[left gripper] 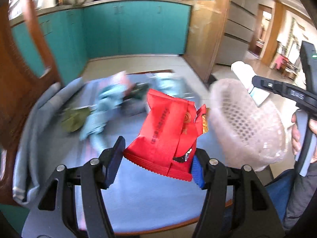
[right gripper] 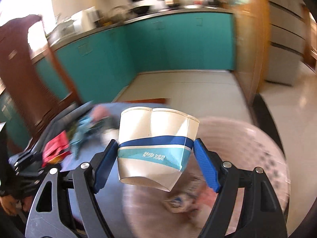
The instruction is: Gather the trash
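Clamping a red wrapper (left gripper: pixel 164 130) and crushed paper cup (right gripper: pixel 156 148), both grippers neared the basket (left gripper: pixel 245 123), litter (left gripper: pixel 95 115) remaining on the table (left gripper: pixel 148 202).

Beyond the left claw (left gripper: pixel 155 163), motion blur is smearing the pale blue and green litter (left gripper: pixel 99 109) on the table (left gripper: pixel 138 198) past telling. Below the right claw (right gripper: pixel 155 164), the pink basket (right gripper: pixel 247 158) and its contents are blurring too, its rim running off the picture's bottom edge.

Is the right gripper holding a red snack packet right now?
No, the right gripper is clamped on a crushed white paper cup with a blue band; the red packet sits in the left gripper.
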